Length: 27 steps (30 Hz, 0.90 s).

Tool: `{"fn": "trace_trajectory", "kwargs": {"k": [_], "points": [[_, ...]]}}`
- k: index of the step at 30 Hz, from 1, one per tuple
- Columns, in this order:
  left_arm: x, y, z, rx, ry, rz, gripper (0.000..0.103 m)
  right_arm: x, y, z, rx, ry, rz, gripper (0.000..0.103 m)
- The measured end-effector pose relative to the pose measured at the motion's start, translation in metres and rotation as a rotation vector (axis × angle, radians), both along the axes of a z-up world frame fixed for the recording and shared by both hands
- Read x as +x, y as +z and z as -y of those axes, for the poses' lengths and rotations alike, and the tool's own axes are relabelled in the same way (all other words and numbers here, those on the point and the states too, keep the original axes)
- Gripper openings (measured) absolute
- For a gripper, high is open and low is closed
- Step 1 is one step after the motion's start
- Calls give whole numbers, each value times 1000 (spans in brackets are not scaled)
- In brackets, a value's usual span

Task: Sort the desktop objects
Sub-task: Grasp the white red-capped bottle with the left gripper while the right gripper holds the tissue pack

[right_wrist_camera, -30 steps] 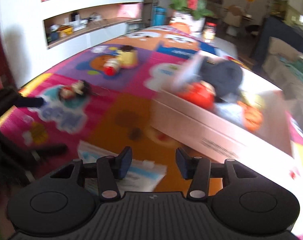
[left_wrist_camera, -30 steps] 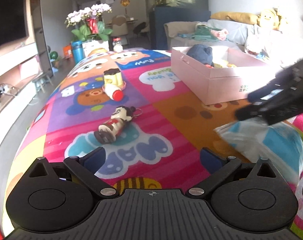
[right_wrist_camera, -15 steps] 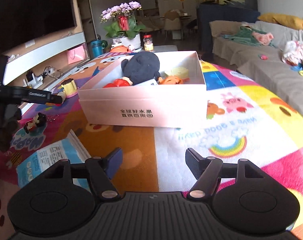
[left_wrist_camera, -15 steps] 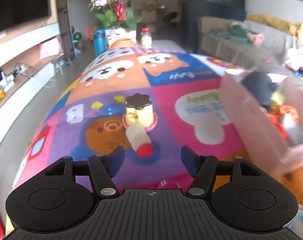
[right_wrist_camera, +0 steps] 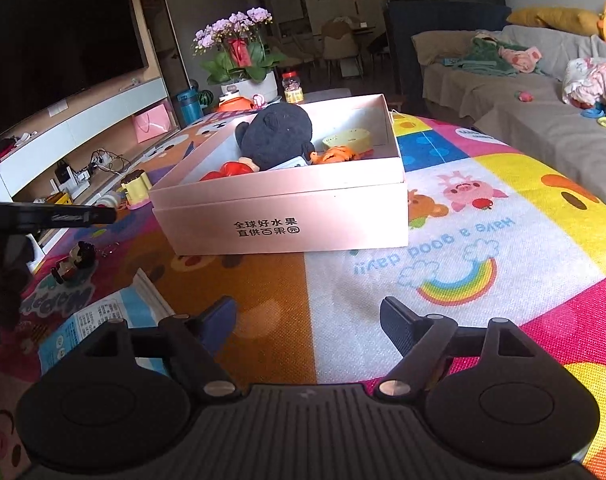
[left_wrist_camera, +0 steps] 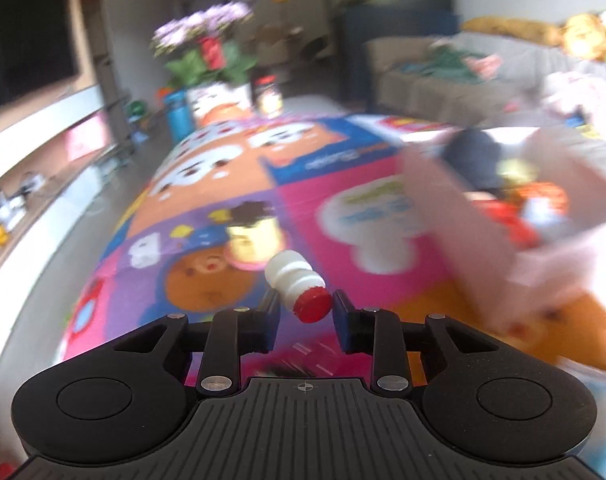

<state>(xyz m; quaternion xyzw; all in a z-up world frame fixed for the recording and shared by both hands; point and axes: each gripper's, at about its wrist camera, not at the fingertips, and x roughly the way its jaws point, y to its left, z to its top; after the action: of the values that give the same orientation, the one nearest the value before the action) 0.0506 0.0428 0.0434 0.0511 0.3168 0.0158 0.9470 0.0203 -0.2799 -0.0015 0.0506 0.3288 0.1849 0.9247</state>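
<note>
The left gripper (left_wrist_camera: 305,314) is clenched on a small white bottle (left_wrist_camera: 293,280) with a red cap (left_wrist_camera: 311,305) — the pads press it from both sides near the cap end, and the bottle points away and to the left, its cap towards the camera. It appears to be lifted clear of the colourful cartoon play mat (left_wrist_camera: 207,184) that carries everything, though the left wrist view is smeared by motion. Just beyond the bottle, a yellow toy with a dark scalloped top (left_wrist_camera: 252,232) stands on the purple patch of the mat. The pink box (left_wrist_camera: 499,240) sits to the right of it, blurred, with a dark plush and red and orange items inside.

The right gripper (right_wrist_camera: 307,326) has its jaws opening, with nothing between them — only bare mat, orange on one side and white on the other. Straight ahead in the right wrist view stands the pink box (right_wrist_camera: 295,216), open at the top, near the middle of the mat; it holds a dark plush toy (right_wrist_camera: 279,134), a yellow item (right_wrist_camera: 347,138) and red and orange pieces. Towards the mat's left edge lie a blue-and-white packet (right_wrist_camera: 103,316), just beside the right gripper's left finger, and a small dark-haired figurine (right_wrist_camera: 73,262) with a key ring. The left gripper's dark body enters from the left edge of that view.
</note>
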Motion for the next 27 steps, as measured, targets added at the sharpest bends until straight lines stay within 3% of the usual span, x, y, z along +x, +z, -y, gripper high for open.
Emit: {"fn": "trace_trajectory", "kwargs": {"k": [4,7,12,17,20,23,27], "points": [[-56,5,17,-88,-120,11,32,0,0,-2,-13,-2,0,80],[-84,-7,28,-115,-164,-26,33,-3,2,-4,-28,-7,14,80],[-100,-26,19,-122,-123,-72,39,-22,25,-22,-67,81,125,84],[-105,-24,2,-120,-59,-44,53,-51,46,-62,-75,339,210,91],[-107,-20,-6,-118,-31,-38,55,-65,37,-95,-171,467,208,92],[-108,-18,-8,-121,-25,-36,58,-72,22,-114,-301,500,241,92],[-109,-18,-8,-141,-46,-41,60,-61,23,-98,-320,405,243,92]]}}
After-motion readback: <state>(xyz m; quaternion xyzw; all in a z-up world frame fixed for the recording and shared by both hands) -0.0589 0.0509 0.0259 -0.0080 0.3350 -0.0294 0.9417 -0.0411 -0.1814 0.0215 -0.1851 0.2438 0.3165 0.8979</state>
